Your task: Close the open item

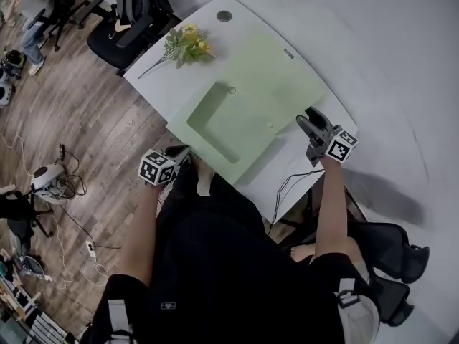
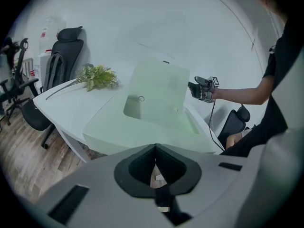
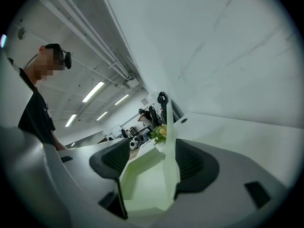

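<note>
A pale green box [image 1: 215, 124] lies open on the white table [image 1: 172, 77]; its lid [image 1: 276, 67] stands raised at the far side. My right gripper [image 1: 307, 122] is at the lid's right edge. In the right gripper view its jaws [image 3: 153, 147] are open with the thin lid edge [image 3: 170, 141] between them, close to the right pad. My left gripper [image 1: 181, 153] hovers at the table's near edge, just short of the box's front corner. Its jaws [image 2: 154, 148] are shut with nothing in them, and the box [image 2: 156, 103] lies ahead of them.
A bunch of artificial flowers [image 1: 185, 45] lies on the table behind the box. A black office chair [image 1: 129, 21] stands beyond the table's far end. A cable [image 1: 287, 185] hangs off the near edge, and another chair [image 1: 391, 253] is at my right.
</note>
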### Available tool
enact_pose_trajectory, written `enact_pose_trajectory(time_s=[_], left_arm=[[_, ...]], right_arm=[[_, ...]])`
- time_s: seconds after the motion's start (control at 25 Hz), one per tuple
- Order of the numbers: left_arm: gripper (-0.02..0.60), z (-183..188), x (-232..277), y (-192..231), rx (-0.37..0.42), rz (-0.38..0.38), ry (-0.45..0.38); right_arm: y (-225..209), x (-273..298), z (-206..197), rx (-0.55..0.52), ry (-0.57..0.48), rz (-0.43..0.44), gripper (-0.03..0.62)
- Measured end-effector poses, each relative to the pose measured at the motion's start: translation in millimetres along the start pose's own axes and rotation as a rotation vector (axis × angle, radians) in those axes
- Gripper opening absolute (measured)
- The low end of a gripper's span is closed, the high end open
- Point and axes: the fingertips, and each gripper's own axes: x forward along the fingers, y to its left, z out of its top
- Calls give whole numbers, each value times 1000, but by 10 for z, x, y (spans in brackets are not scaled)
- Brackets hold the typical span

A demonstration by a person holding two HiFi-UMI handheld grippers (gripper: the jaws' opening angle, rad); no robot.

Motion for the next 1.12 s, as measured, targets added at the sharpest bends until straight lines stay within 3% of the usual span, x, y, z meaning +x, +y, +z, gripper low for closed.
enact_pose_trajectory(time_s=[0.2,0.36,0.56,0.76,1.12], left_arm=[[6,-21,-12,-1,-16,5,-17],[6,-18,10,18,-28,9,-38],[6,-22,3,14,-29,22,-39],[6,-23,8,2,-35,32,-49],[6,-46,32,-17,-26,33,-46]], right_arm=[[361,-76,182,29,-63,125,279],[637,-133,333,107,-125,277,227],[872,-110,340,196,-115,419,209],[943,-22,267,302,-113,503,127],[1138,155,160,385,-66,624,126]])
